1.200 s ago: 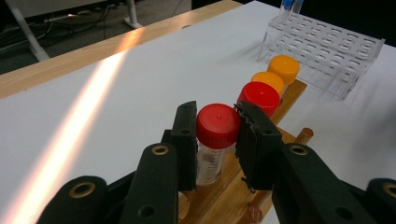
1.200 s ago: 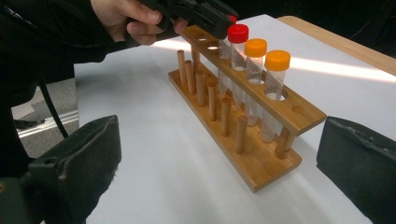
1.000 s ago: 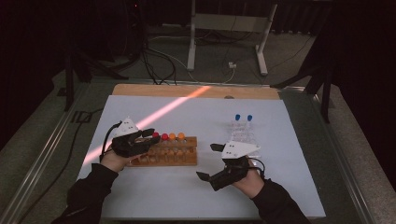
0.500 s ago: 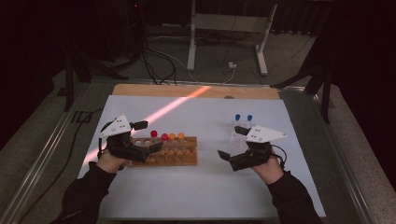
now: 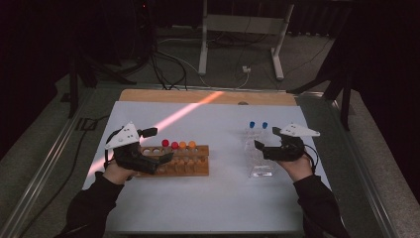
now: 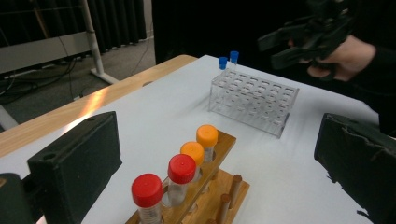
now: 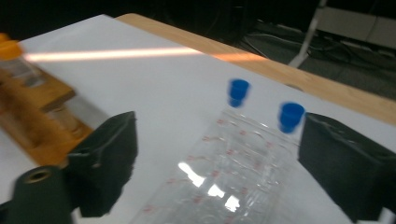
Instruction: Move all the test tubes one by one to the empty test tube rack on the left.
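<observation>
Right hand-held gripper (image 5: 258, 147) shifted from surface centre toward 3 o'clock, now beside clear tube rack (image 5: 258, 153); jaws just closing, still wide, nothing gripped. Two blue-capped tubes (image 5: 257, 125) stood at rack's 12 o'clock end. Left hand-held gripper (image 5: 161, 145) held wide, empty, over wooden rack (image 5: 190, 166) bearing red and orange-capped tubes (image 5: 178, 145).
</observation>
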Demonstrator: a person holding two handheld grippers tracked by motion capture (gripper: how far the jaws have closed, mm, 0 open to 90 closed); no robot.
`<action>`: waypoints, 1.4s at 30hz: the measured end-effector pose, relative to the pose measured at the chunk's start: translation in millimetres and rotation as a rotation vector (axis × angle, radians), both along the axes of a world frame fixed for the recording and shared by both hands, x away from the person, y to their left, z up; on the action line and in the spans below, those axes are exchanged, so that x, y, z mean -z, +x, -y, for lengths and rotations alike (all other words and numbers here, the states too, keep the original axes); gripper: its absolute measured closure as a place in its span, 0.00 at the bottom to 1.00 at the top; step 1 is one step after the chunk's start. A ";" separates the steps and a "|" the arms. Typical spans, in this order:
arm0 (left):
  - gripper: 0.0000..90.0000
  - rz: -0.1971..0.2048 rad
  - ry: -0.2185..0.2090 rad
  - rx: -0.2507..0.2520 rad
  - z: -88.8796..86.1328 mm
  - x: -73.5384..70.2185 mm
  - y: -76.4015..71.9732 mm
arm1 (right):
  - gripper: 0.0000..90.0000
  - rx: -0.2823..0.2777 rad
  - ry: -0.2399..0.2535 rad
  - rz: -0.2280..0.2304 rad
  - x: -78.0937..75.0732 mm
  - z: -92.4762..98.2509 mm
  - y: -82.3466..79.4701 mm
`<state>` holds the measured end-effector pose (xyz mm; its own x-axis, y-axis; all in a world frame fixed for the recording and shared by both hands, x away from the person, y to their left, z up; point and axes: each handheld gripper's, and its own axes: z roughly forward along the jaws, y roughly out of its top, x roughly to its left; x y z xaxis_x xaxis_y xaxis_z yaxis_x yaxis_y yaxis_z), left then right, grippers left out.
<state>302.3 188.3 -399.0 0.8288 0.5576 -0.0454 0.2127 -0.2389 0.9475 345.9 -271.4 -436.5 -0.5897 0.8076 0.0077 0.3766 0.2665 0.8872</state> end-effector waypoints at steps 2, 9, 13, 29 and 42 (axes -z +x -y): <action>0.02 0.000 -0.001 0.001 0.1 0.0 0.0 | 0.20 0.025 -0.017 -0.011 6.3 2.2 6.1; 0.02 0.003 0.009 0.004 2.8 0.0 -0.7 | 0.48 0.095 -0.043 -0.036 19.0 7.0 27.0; 0.02 0.005 0.009 0.012 3.3 -1.0 -1.6 | 0.60 0.118 -0.051 -0.060 25.4 6.4 37.5; 0.02 0.003 0.012 0.015 4.8 -0.3 -1.5 | 0.85 0.154 -0.070 -0.079 32.1 6.6 50.8; 0.02 -0.005 0.016 0.032 7.2 -0.2 -2.4 | 0.85 0.150 -0.060 0.007 3.4 10.1 33.7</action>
